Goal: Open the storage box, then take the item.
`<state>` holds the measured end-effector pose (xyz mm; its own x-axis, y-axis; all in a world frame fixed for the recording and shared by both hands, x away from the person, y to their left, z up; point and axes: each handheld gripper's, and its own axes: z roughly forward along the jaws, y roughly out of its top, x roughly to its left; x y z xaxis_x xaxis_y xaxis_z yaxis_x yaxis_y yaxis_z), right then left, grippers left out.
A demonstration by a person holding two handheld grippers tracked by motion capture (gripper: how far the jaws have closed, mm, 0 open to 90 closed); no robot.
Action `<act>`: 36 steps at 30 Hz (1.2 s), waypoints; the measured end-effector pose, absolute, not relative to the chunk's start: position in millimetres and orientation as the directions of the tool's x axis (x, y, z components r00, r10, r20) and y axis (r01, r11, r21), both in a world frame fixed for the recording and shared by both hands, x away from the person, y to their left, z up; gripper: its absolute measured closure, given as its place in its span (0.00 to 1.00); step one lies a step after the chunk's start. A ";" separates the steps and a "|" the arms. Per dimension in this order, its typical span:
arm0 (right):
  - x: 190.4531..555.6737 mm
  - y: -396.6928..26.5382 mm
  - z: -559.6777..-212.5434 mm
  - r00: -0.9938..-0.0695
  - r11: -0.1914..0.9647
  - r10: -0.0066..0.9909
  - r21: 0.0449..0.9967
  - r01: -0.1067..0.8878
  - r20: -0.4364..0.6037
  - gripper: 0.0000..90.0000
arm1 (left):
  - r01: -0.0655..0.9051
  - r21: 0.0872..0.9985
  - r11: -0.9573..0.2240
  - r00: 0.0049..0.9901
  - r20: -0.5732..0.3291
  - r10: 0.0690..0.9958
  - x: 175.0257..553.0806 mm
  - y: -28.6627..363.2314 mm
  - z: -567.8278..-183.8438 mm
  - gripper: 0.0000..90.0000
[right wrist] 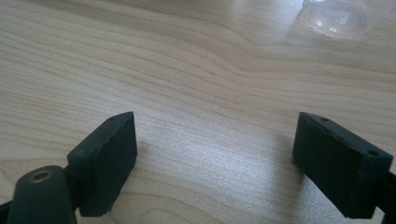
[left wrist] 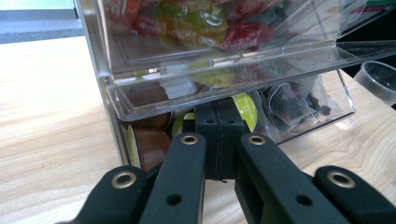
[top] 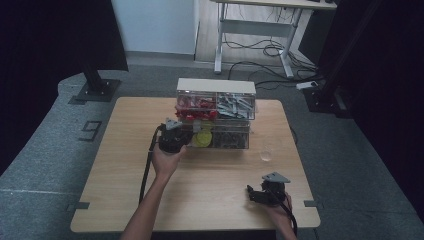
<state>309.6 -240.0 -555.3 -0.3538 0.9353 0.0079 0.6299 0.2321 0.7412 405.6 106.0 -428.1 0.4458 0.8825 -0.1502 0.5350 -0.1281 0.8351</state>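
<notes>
1. High view: wooden table [top: 210, 195] carries a clear plastic organizer [top: 216, 114] w/ white top, standing near the far edge, about mid-width. Upper compartments: red items left, grey items right; lower level shows a yellow-green item at its front.
2. High view: left gripper [top: 186, 137] is at the organizer's lower front-left, tips right against the lower drawer [top: 225, 141]. Left hand [top: 165, 159] grips its body; cable trails back toward the near edge.
3. High view: right gripper [top: 256, 192] rests close to the near-right corner of the table, well apart from the organizer, held by the right hand [top: 280, 205]. A clear cup [top: 267, 152] stands between it and the organizer, nearer the right edge.
4. Left gripper view: jaws fully closed, pads pressed flat together, nothing seen between them. Tips sit just under the clear lip of the lower drawer [left wrist: 224, 93], in front of a yellow-green capsule [left wrist: 245, 109] and brown capsules [left wrist: 152, 142]. Whether tips touch the drawer front: can't tell. Cup rim [left wrist: 380, 79] at right edge.
5. Right gripper view: jaws stand wide apart, bare tabletop [right wrist: 201, 93] between the pads, holding nothing. Clear cup [right wrist: 336, 18] lies ahead, off to upper right, apart from the jaws.
</notes>
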 end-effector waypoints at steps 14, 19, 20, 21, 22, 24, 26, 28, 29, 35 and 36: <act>309.6 -240.0 -555.3 -0.354 0.232 0.935 0.742 0.629 0.008 0.15 | 0.525 0.844 -0.113 0.437 -0.153 0.886 411.9 103.9 -418.4 1.00; 309.8 -240.0 -555.4 -0.353 0.231 0.936 0.742 0.629 0.007 0.15 | 0.520 0.848 -0.106 0.435 -0.156 0.887 413.8 104.3 -413.5 1.00; 309.9 -240.0 -555.4 -0.352 0.231 0.936 0.742 0.630 0.008 0.15 | 0.521 0.848 -0.103 0.434 -0.159 0.887 414.4 104.6 -413.2 1.00; 310.0 -240.0 -555.4 -0.352 0.231 0.936 0.742 0.630 0.007 0.15 | 0.522 0.846 -0.106 0.434 -0.157 0.887 415.1 104.6 -413.4 1.00; 310.0 -240.0 -555.3 -0.352 0.230 0.936 0.742 0.630 0.008 0.15 | 0.523 0.845 -0.107 0.433 -0.156 0.888 415.6 104.2 -413.6 1.00; 310.0 -240.0 -555.3 -0.351 0.230 0.936 0.742 0.630 0.008 0.15 | 0.523 0.845 -0.107 0.432 -0.155 0.888 416.2 103.9 -413.6 1.00; 310.1 -240.1 -555.3 -0.351 0.230 0.936 0.741 0.630 0.008 0.15 | 0.523 0.845 -0.108 0.431 -0.154 0.889 417.0 103.4 -413.2 1.00; 310.1 -240.1 -555.3 -0.351 0.229 0.936 0.741 0.631 0.009 0.15 | 0.526 0.844 -0.108 0.432 -0.155 0.888 417.8 103.0 -412.8 1.00; 310.1 -240.1 -555.3 -0.351 0.229 0.936 0.741 0.631 0.009 0.15 | 0.527 0.843 -0.109 0.433 -0.156 0.888 418.1 103.1 -412.5 1.00; 310.1 -240.0 -555.3 -0.349 0.229 0.937 0.742 0.631 0.007 0.16 | 0.526 0.843 -0.107 0.441 -0.163 0.883 418.1 104.0 -412.4 1.00; 310.1 -240.0 -555.2 -0.347 0.228 0.938 0.742 0.630 0.007 0.16 | 0.526 0.843 -0.108 0.443 -0.164 0.882 418.0 103.9 -412.8 1.00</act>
<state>310.1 -240.0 -555.2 -0.3470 0.9378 0.0068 0.6302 0.2278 0.7422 418.0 103.9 -412.8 0.4429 0.8815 -0.1636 0.5263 -0.1079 0.8434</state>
